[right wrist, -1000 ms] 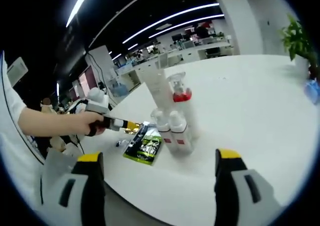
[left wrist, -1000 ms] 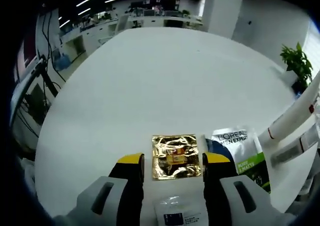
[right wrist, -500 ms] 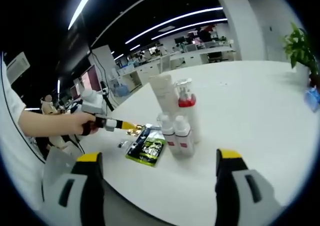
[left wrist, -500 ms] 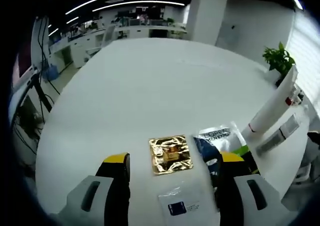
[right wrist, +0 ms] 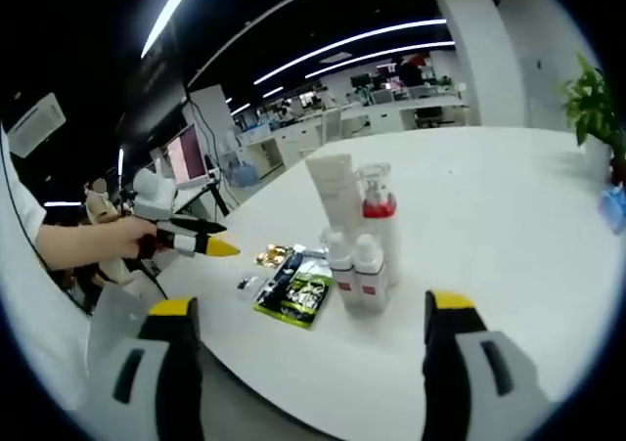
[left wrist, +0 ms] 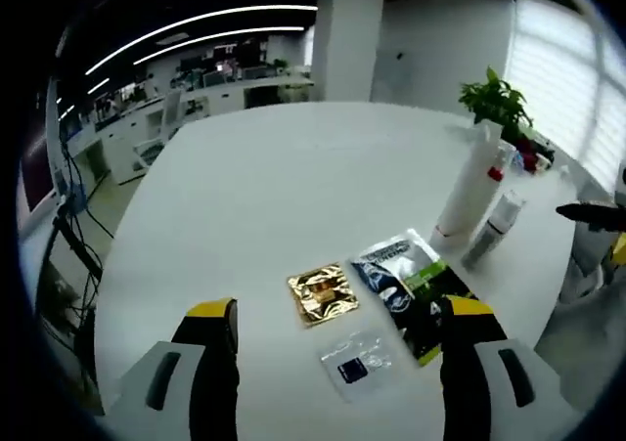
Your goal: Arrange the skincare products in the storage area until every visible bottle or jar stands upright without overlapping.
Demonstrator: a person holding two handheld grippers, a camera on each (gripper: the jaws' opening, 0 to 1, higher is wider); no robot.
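Observation:
In the left gripper view, my left gripper hangs open and empty above the white table. Just beyond its jaws lie a gold sachet, a black-and-green sachet and a clear sachet. A tall white tube and a bottle stand upright further right. In the right gripper view, my right gripper is open and empty, short of the cluster. There the white tube, a red-collared pump bottle and two small white bottles stand close together. The left gripper hovers by the sachets.
The black-and-green sachet lies flat beside the small bottles, with the gold sachet behind it. A potted plant stands past the table's far side. A blue item sits near the table's right edge. The table edge runs close under my right jaws.
My left gripper has risen and drawn back from the gold sachet, so all three sachets and the tube now show. The right gripper has barely moved.

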